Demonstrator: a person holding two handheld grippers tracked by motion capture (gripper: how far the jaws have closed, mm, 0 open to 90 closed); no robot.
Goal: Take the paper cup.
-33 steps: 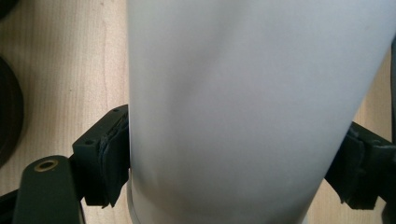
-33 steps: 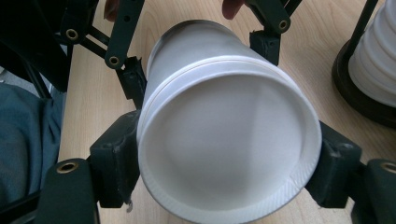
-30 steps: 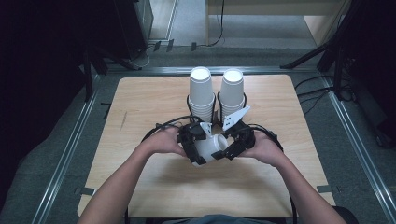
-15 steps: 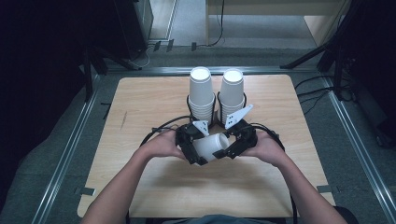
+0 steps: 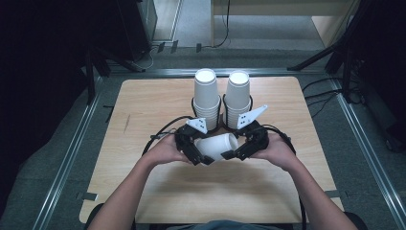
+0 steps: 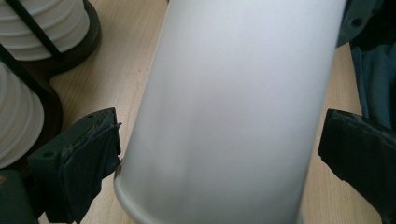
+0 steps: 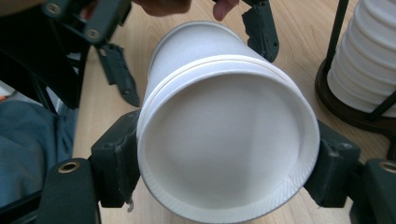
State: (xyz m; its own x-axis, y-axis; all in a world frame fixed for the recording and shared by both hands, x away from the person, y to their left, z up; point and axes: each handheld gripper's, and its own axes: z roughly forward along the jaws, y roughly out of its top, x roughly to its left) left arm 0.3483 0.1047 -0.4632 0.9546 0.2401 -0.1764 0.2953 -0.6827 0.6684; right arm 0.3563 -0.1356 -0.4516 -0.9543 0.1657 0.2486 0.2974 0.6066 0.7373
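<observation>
Over the wooden table (image 5: 143,110), right gripper (image 5: 233,154) pinches the paper cup (image 5: 216,145); left gripper (image 5: 201,160) spread

Two tall cup stacks (image 5: 206,98) and (image 5: 238,98) stand in dark wire holders just beyond both hand-held grippers, blocking any push straight ahead. The lying paper cup (image 5: 218,145) bridges the space between the left hand-held gripper (image 5: 194,148) and the right hand-held gripper (image 5: 242,151), so nothing passes between them. Out to the left, the counter (image 5: 143,110) lies bare and wide; the right side is bare too. The near strip toward the person is free apart from the forearms.
</observation>
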